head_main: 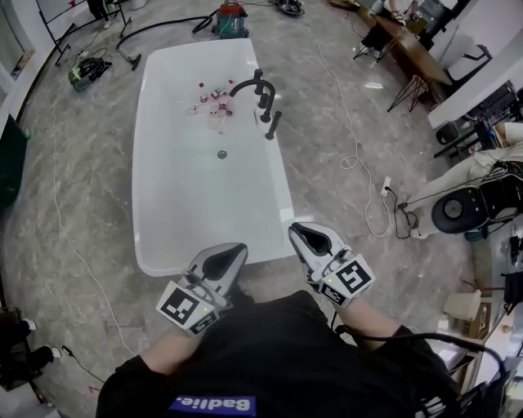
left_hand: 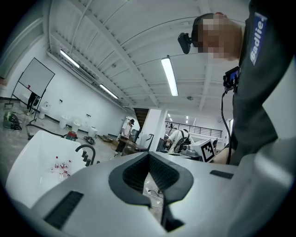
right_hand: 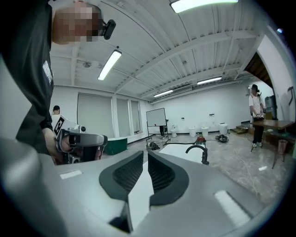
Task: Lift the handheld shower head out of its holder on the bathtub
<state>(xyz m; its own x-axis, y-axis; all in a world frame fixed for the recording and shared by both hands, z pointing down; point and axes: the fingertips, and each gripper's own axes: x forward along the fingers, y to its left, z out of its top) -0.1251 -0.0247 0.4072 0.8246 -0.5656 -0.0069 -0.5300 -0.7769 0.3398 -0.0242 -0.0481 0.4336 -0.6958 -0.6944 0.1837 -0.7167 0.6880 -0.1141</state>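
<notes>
The white bathtub (head_main: 282, 188) lies ahead on the marble floor. A black curved faucet (head_main: 245, 86) with black knobs stands on its right rim, and the black handheld shower head (head_main: 273, 125) sits upright in its holder just nearer along that rim. Both grippers are at the tub's near end, far from the shower head. My left gripper (head_main: 225, 261) (left_hand: 148, 154) is shut, its tips touching with nothing held. My right gripper (head_main: 309, 238) (right_hand: 145, 153) shows a narrow slit between its pads, with nothing in it. The faucet (right_hand: 196, 149) is small and distant in the right gripper view.
Small red-capped bottles (head_main: 212, 102) lie in the tub near the faucet. A red vacuum (head_main: 231, 18) stands beyond the tub. Cables (head_main: 351, 159) trail over the floor at right, next to a white machine (head_main: 462, 208). A person (left_hand: 124, 136) stands by a far table.
</notes>
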